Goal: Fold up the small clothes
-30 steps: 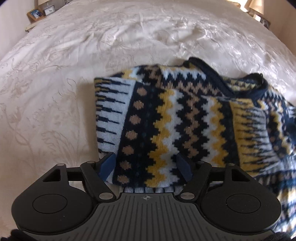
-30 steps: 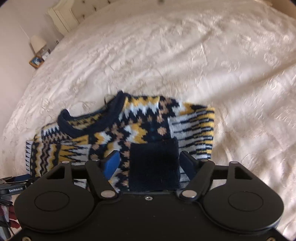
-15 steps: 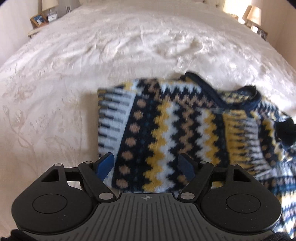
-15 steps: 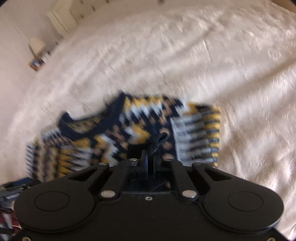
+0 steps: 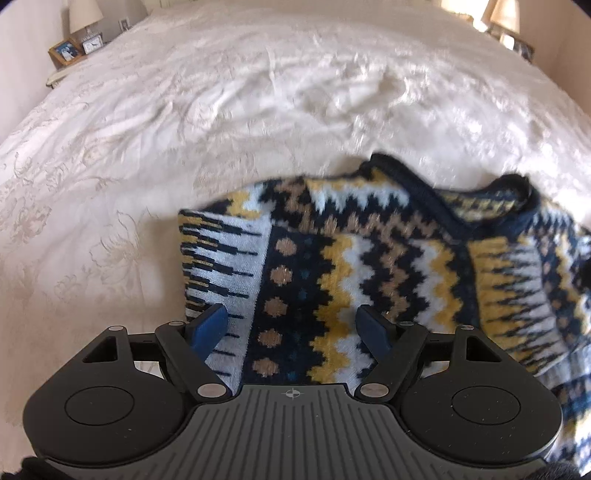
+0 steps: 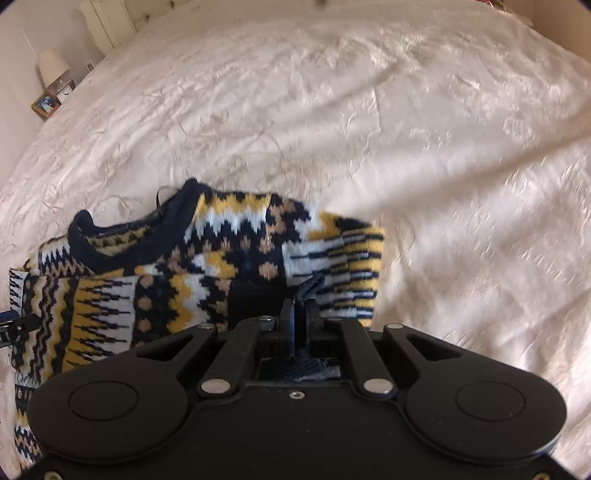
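Nearest of all, the right gripper has its jaws pressed together on a dark navy cuff of the patterned sweater; they closed on it moments ago and have eased slightly apart since. Beside it, the left gripper hangs spread wide above the folded knit, its blue pads apart, pinching nothing. Beyond, the sweater lies on the cream bedspread, toward its near edge. Farther off, a lamp and a picture frame stand by the bed's far corner.
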Demonstrator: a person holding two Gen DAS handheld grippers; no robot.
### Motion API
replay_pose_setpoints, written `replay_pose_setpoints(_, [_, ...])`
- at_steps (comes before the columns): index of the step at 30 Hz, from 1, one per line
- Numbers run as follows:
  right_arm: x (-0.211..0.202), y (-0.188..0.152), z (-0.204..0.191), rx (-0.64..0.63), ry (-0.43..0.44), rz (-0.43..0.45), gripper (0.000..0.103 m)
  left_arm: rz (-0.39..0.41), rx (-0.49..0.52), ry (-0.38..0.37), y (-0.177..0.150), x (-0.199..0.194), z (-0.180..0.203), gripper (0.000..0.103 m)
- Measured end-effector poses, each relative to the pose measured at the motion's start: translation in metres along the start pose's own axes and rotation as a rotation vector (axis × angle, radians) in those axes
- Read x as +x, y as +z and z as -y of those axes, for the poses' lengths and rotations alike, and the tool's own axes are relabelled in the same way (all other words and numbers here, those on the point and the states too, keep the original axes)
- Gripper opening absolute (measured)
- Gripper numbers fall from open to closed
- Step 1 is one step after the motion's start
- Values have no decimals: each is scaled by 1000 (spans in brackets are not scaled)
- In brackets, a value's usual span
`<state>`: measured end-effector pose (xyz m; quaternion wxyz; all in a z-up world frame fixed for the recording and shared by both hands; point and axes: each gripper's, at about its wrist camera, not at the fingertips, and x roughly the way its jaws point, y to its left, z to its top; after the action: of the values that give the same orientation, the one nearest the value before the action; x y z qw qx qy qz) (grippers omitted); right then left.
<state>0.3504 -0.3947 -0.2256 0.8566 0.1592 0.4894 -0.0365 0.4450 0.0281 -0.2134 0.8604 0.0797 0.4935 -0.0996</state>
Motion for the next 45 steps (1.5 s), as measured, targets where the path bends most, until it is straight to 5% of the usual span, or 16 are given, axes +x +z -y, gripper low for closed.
replay_pose_setpoints(2, [3, -3, -1, -6, -8, -6, 21, -11, -9, -7, -2, 7, -4, 78])
replay_pose_setpoints(4, [3, -4, -2, -18, -18, -8, 35, -12, -21, -17, -3, 8, -6, 80])
replay_pose_setpoints(6, [0, -5, -3, -22, -14, 3, 63, -5, -18, -22, -3, 6, -7, 80])
replay_pose_setpoints(15, [-41, -19, -17, -37, 6, 53, 83, 46, -59, -43, -16, -48, -7, 81])
replay_pose_setpoints(28, [-104, -98, -46, -110, 66, -3, 90, 15, -37, -100, -99, -121, 19, 81])
replay_pose_setpoints(45, [-158, -224, -70, -75, 45, -68, 92, -41, 21, -174, -202, -158, 17, 81])
